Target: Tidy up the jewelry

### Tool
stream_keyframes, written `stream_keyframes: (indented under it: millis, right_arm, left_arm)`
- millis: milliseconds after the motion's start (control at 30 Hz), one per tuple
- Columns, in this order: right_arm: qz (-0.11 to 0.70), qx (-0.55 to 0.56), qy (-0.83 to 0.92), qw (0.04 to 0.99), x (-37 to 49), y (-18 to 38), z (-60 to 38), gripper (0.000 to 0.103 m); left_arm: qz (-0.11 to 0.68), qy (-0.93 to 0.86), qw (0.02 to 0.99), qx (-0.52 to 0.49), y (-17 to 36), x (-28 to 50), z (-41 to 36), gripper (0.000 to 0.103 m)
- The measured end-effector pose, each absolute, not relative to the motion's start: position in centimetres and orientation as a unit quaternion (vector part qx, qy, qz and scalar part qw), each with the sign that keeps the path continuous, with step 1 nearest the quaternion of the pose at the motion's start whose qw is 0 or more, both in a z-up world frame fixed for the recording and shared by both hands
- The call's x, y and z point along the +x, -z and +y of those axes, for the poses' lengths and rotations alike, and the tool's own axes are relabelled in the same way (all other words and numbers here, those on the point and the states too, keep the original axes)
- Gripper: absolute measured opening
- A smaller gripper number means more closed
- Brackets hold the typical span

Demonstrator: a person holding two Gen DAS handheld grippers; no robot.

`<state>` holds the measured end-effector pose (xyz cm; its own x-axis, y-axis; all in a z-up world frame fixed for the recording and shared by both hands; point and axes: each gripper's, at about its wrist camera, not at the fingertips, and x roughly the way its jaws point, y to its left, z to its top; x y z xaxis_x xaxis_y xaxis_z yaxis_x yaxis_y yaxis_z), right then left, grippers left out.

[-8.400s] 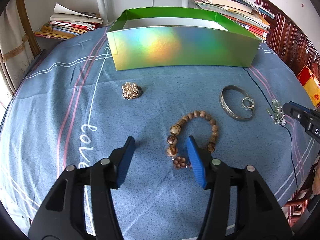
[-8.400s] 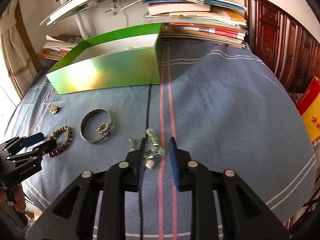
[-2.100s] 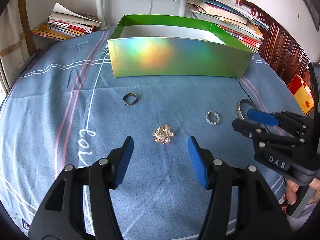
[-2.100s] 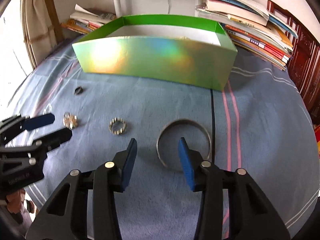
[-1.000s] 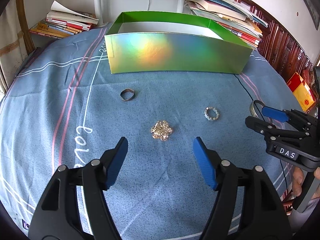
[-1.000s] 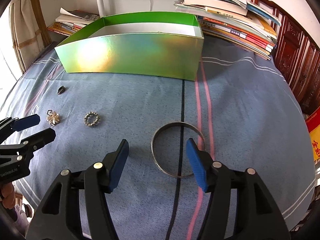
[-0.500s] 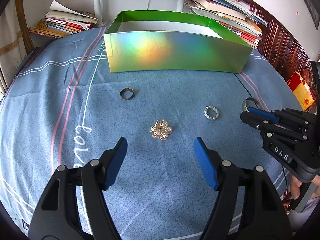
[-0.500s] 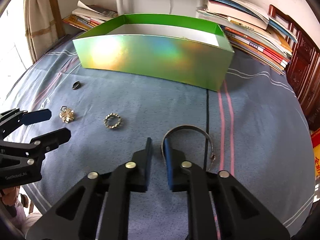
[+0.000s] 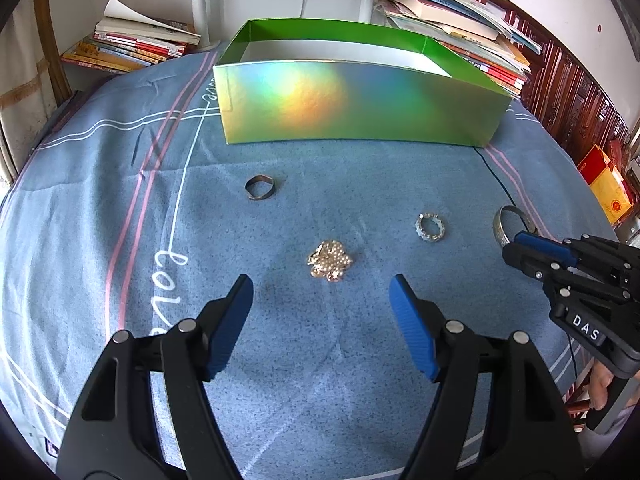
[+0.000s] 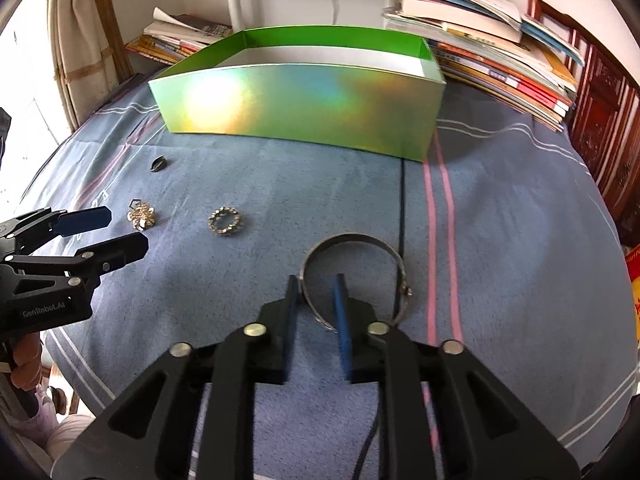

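Note:
My right gripper (image 10: 316,294) is shut on the near rim of a silver bangle (image 10: 352,240), which also shows in the left wrist view (image 9: 503,222) in front of the right gripper (image 9: 520,246). My left gripper (image 9: 320,300) is open and empty, just short of a gold flower brooch (image 9: 330,266), also in the right wrist view (image 10: 141,216). A beaded ring (image 9: 430,227) lies to its right. A dark bent ring (image 9: 260,188) lies farther back. The iridescent green box (image 9: 352,104) stands open behind them.
Everything lies on a blue cloth with pink and white stripes (image 9: 120,208). Stacks of books (image 9: 136,48) sit behind the box on both sides (image 10: 500,60). A black cable (image 10: 402,200) runs past the bangle. A white pole (image 9: 198,0) stands at the back.
My right gripper has closed from wide open onto the bangle's near rim and tilted it up. My left gripper has stayed open near the brooch.

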<state>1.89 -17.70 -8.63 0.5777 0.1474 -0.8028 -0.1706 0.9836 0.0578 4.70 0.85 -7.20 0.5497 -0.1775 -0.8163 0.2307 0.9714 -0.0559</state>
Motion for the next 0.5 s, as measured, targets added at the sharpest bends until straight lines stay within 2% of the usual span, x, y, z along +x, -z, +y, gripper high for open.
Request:
stream_keyframes:
  millis: [33,167,500]
  right_arm:
    - [0.450,-0.009,-0.090,0.888,1.9,8.6,-17.8,0.022]
    - [0.447,0.000,-0.079,0.891,1.8,8.7,-18.4,0.035]
    - [0.441,-0.018,-0.072,0.895,2.2,8.9,-17.2,0.035]
  left_arm:
    - [0.460,0.115,0.880,0.030,7.2,4.8,0.8,0.071]
    - [0.466,0.105,0.878,0.029,7.5,5.8,0.6,0.070]
    - [0.462,0.086,0.882,0.041,7.8,7.1,0.0,0.070]
